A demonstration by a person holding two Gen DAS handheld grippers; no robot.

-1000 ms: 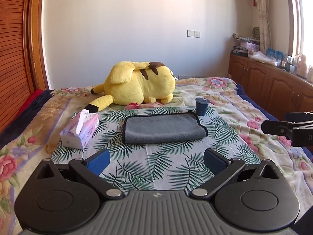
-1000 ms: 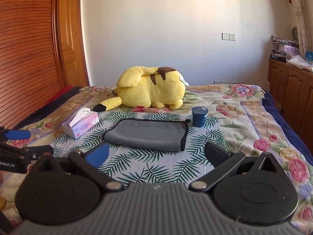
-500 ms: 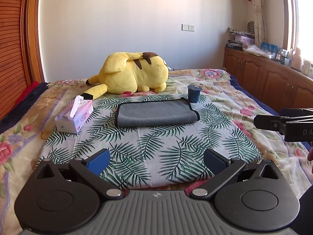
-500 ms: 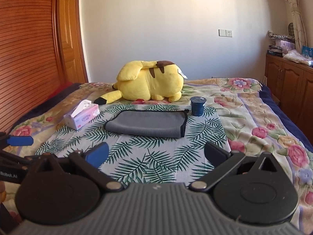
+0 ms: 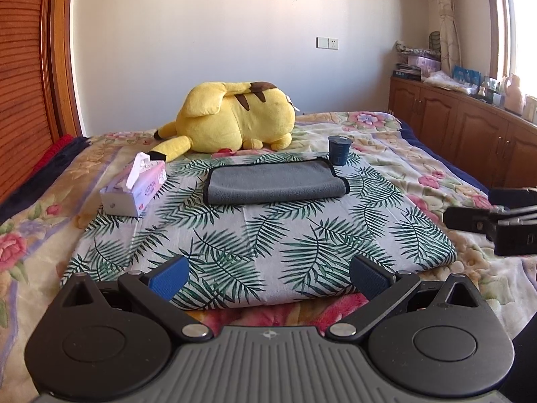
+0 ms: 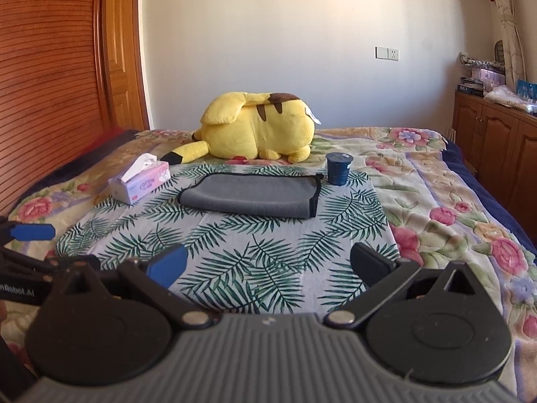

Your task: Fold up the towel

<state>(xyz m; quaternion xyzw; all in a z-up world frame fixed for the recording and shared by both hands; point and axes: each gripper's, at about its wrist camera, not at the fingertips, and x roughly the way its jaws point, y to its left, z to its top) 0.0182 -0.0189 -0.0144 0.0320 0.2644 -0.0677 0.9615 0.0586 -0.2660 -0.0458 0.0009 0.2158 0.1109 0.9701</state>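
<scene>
A grey towel (image 5: 273, 183) with black trim lies folded flat on a palm-leaf cloth (image 5: 261, 241) on the bed; it also shows in the right wrist view (image 6: 250, 194). My left gripper (image 5: 268, 277) is open and empty, well short of the towel, over the cloth's near edge. My right gripper (image 6: 268, 263) is open and empty, also well back from the towel. The right gripper shows at the right edge of the left wrist view (image 5: 496, 225). The left gripper shows at the left edge of the right wrist view (image 6: 30, 252).
A yellow plush toy (image 5: 231, 121) lies behind the towel. A tissue box (image 5: 136, 189) stands to the towel's left. A dark blue cup (image 5: 339, 149) stands at the towel's far right corner. Wooden cabinets (image 5: 470, 134) line the right wall.
Both grippers have drawn back from the towel, so it looks farther away and the cloth's near edge has come into view. Both stay open and empty.
</scene>
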